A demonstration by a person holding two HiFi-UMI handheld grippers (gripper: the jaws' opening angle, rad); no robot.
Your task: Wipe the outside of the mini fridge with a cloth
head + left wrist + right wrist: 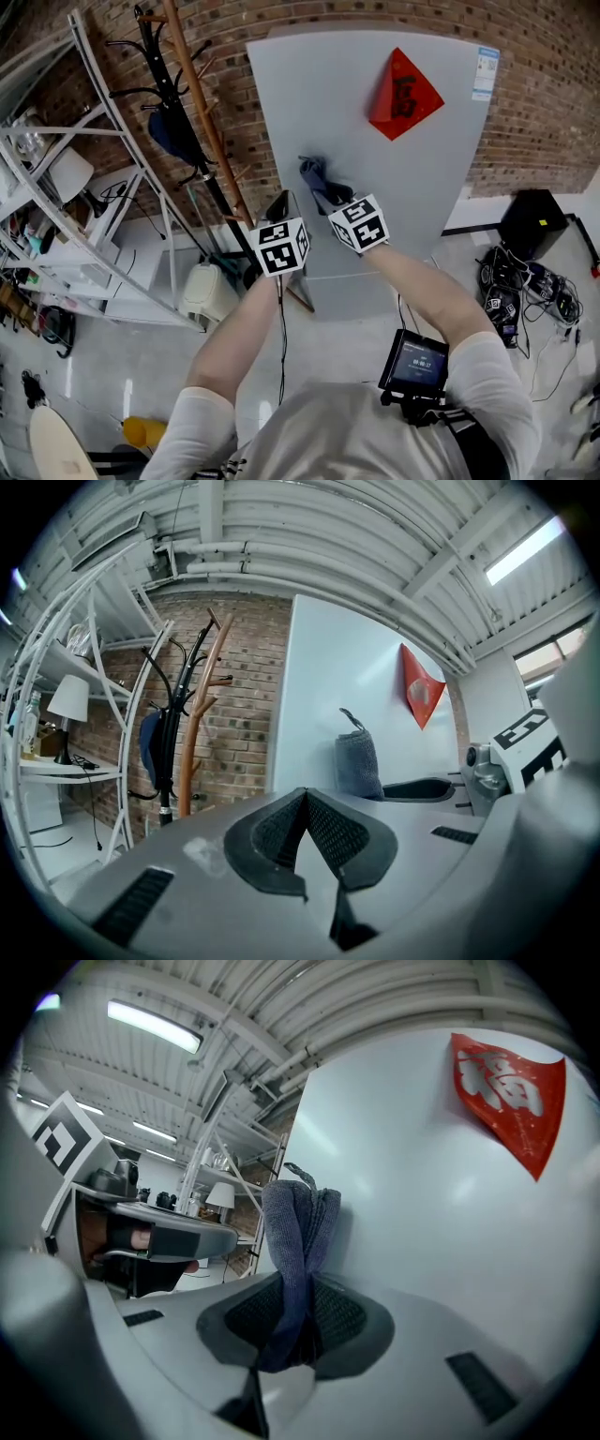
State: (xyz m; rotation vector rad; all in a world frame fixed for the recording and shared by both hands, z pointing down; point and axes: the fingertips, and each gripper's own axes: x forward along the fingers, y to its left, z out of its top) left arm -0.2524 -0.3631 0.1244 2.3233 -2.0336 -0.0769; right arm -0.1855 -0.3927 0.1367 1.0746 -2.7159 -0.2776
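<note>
Pale grey mini fridge (394,225): right gripper (298,1324) pinches folded blue-grey cloth (298,1232) against its front; left gripper (305,841) beside it, fingers pressed together

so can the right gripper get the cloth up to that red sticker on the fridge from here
Probably yes: the right gripper holds the cloth at the fridge door, and only bare door lies between it and the red sticker, above and to the right.
</note>
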